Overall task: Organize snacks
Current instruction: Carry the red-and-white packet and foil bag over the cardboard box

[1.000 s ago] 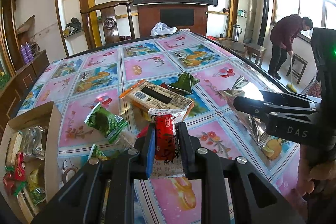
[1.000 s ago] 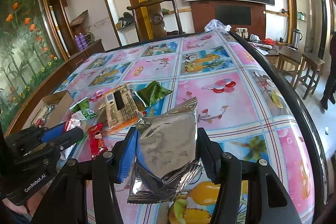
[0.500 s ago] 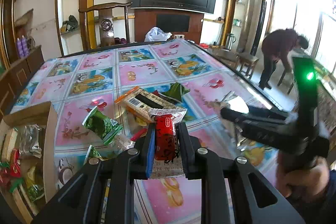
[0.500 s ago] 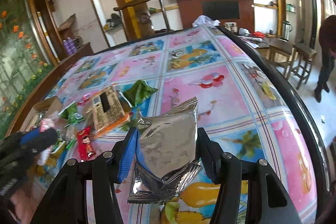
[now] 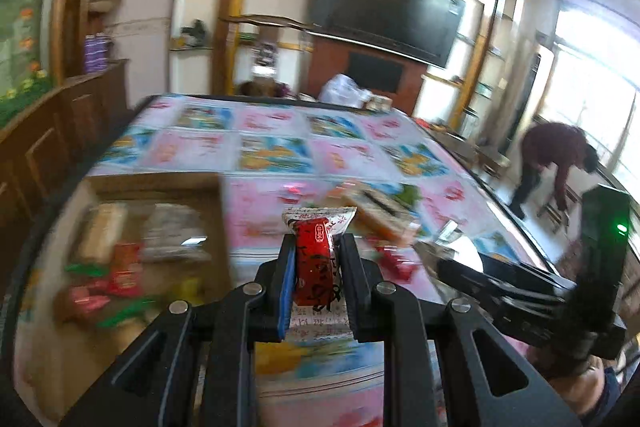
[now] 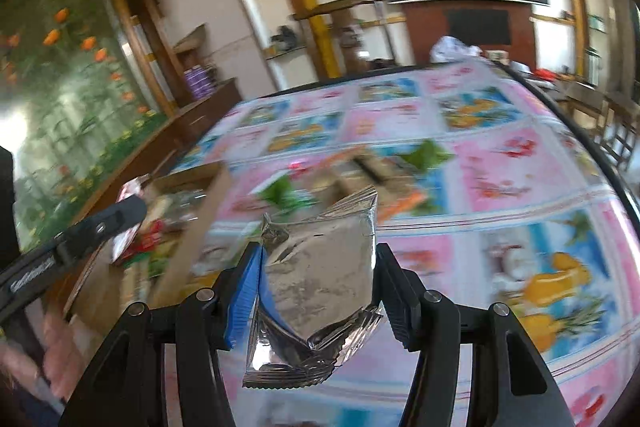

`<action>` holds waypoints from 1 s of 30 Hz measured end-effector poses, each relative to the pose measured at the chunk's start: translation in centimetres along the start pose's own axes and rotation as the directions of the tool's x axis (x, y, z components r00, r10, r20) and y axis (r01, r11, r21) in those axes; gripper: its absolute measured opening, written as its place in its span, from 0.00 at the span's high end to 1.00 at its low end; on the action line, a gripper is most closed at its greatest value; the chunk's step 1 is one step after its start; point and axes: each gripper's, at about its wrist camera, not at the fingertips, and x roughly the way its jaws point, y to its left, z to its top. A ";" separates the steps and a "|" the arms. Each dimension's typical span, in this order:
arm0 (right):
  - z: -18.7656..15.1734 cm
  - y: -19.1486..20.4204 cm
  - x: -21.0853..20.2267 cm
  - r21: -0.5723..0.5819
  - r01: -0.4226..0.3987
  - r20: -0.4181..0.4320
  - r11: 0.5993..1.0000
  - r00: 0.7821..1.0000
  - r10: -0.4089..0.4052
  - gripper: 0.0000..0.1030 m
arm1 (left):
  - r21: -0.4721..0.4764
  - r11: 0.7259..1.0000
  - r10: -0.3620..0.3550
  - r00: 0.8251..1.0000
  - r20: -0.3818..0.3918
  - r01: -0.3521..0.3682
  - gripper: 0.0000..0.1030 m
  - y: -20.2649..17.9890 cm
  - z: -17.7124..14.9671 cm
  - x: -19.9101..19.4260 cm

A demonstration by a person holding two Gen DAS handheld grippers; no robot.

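Mostly blurred: cardboard box (image 5: 160, 187) (contents indistinct).

Snacks in the cardboard box (image 5: 160, 183), motion-blurred beyond telling apart

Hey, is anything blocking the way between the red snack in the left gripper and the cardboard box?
Nothing visible does. The left gripper holds the red snack near the cardboard box, whose top is open.

Little can be read. The red snack packet (image 5: 316, 259) carries a boxed label and dark characters, too small to make out. The left hand-held gripper (image 6: 120, 227) bears pale lettering along its side, blurred beyond reading.
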 end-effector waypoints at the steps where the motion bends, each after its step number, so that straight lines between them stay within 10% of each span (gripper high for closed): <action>1: -0.1 1.4 0.3 -0.014 -0.031 -0.009 0.999 0.999 0.030 0.41 | -0.023 1.000 0.021 1.000 0.007 -0.020 0.80 1.3 -0.1 -0.6; 14: -1.4 12.1 2.8 -0.110 -0.234 -0.109 0.966 0.969 0.222 0.41 | -0.132 0.979 0.145 0.986 -0.087 -0.155 0.80 12.0 -3.6 -3.0; 30: -3.8 17.2 8.1 -0.222 -0.250 -0.210 0.943 0.956 0.204 0.41 | -0.175 0.971 0.133 0.978 -0.161 -0.161 0.80 15.8 -6.2 -1.6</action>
